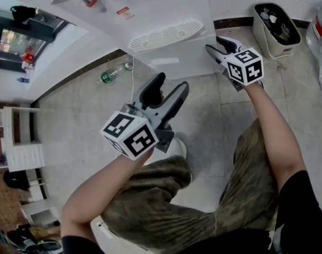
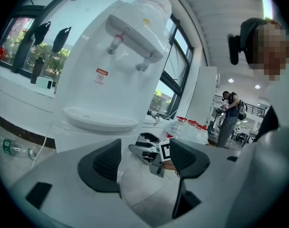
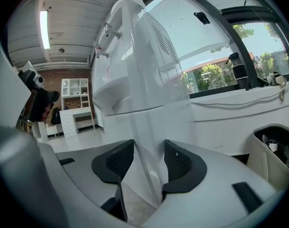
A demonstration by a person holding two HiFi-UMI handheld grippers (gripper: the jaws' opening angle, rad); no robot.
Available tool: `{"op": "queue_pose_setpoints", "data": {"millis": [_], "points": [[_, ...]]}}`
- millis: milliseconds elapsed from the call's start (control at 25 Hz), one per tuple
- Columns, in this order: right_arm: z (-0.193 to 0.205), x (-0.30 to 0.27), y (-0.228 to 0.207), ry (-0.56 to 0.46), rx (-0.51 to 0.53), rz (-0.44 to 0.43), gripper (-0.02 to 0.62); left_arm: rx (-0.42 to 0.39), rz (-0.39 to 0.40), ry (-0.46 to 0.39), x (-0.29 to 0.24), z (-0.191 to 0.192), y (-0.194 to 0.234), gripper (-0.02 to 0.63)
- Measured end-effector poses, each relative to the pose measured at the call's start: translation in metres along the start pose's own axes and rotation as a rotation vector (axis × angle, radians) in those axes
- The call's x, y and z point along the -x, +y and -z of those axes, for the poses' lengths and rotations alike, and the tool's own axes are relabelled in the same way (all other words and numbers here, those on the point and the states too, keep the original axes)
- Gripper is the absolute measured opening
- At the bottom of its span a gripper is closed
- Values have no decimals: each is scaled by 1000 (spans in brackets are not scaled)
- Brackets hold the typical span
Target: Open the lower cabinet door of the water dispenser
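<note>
Edge of lower cabinet door (image 3: 140, 122) on water dispenser (image 3: 135, 56) sits pinched in jaws of right hand-held gripper (image 3: 148, 148); left hand-held gripper (image 2: 144, 151) hangs spread and empty.

A shared indoor workspace, more office or lab than home; a white water dispenser (image 2: 120, 70) stands on a pale tiled floor (image 1: 86, 110) by tall dark-framed windows (image 3: 210, 37); spare water jugs (image 2: 189, 129) with red caps are clustered beside it; a strip light (image 3: 43, 30) runs along a slatted ceiling; white shelving (image 3: 78, 96) stands against a brick wall (image 3: 63, 76); a full waste bin (image 1: 281, 51) sits at the wall; a person (image 2: 229, 113) with a backpack stands deeper in the open room.
</note>
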State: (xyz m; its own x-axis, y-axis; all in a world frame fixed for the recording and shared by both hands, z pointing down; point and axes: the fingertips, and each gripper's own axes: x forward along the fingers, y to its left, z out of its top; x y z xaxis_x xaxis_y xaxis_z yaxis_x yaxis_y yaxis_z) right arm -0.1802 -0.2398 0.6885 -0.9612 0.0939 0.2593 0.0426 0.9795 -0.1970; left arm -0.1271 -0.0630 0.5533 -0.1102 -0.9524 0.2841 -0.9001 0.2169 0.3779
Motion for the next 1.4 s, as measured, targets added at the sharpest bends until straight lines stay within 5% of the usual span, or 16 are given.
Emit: {"op": "queue_pose_setpoints", "data": {"millis": [1400], "points": [[20, 43, 40, 89, 134, -196, 145, -2, 50, 65, -22, 23, -33, 296]]}}
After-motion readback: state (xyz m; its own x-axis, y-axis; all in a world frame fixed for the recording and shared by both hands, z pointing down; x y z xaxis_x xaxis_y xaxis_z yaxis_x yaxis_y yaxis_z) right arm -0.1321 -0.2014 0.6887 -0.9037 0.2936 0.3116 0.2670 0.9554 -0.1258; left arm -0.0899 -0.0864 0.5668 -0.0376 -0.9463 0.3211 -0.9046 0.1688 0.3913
